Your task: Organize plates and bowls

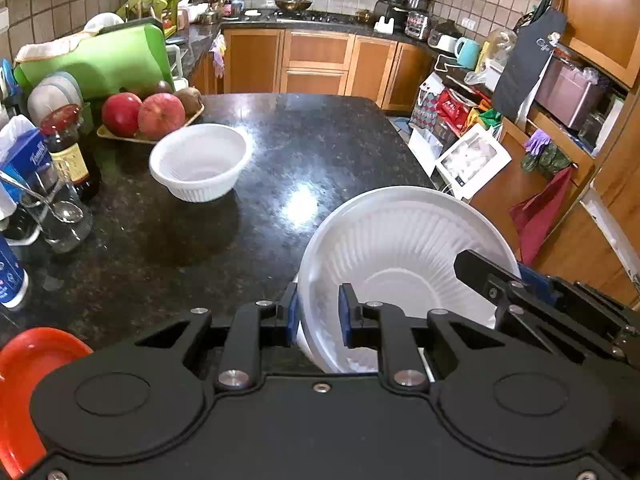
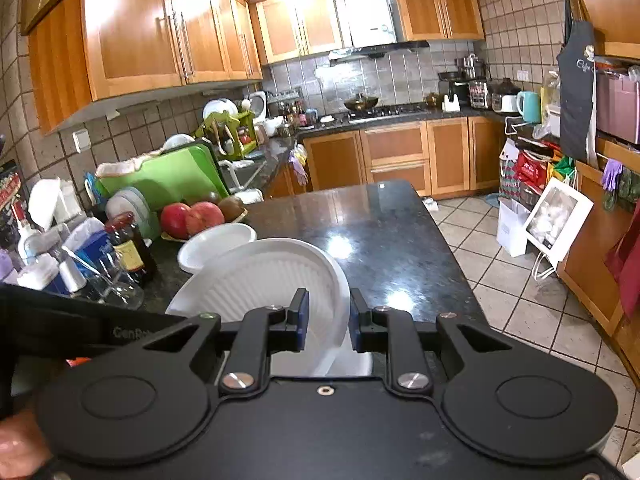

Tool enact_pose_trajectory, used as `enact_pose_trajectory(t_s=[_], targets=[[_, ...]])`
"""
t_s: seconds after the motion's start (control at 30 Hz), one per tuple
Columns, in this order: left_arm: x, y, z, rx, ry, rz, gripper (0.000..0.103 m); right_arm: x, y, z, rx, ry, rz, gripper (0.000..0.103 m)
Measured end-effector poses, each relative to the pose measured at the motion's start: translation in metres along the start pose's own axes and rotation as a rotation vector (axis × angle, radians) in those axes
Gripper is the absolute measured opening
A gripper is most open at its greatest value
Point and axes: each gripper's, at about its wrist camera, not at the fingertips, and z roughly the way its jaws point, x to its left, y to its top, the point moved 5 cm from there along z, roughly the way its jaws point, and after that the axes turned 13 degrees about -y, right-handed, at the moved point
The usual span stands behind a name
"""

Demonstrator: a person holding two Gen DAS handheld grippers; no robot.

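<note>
I have both the left gripper (image 1: 318,320) and right gripper (image 2: 326,320) clamped narrowly on the large white bowl's (image 1: 400,248) rim, at the counter's (image 1: 240,240) near edge.

The large bowl (image 1: 404,256) is plain white with fine ribbing fanning up its inner wall, and the smaller bowl (image 1: 200,162) farther back is the same white with ribbed sides. The desk (image 1: 304,148) is black stone speckled with grey and brown flecks. Each hand-held gripper is matt black with blue pads: the left hand-held gripper (image 1: 318,318) and the right hand-held gripper (image 2: 329,320) alike. A plate (image 1: 28,364) at the near left edge is bright orange-red. Two apples (image 1: 144,114) are red with paler streaks, on a pale yellow tray (image 1: 120,135). The cutting board (image 1: 100,62) is lime green, the cabinets (image 2: 136,28) warm orange wood, the wall tiles (image 2: 516,12) grey-beige squares.
</note>
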Motion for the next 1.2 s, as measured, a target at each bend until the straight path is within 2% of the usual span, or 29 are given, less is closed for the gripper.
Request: enact_pose_trajectory(t_s=[0.2, 0.53, 0.9, 1.2], targets=[[-0.002, 0.0, 0.012, 0.003, 0.036, -0.028, 0.026, -0.006, 0.0, 0.027, 0.039, 0.023, -0.017, 0.023], [-0.005, -0.008, 0.026, 0.035, 0.086, -0.07, 0.026, -0.009, -0.007, 0.046, 0.086, 0.07, -0.05, 0.023], [-0.004, -0.009, 0.036, 0.079, 0.083, -0.078, 0.026, -0.011, -0.015, 0.06, 0.132, 0.061, -0.049, 0.023], [-0.004, -0.007, 0.033, 0.072, 0.076, -0.069, 0.026, -0.012, -0.019, 0.062, 0.136, 0.027, -0.042, 0.023]])
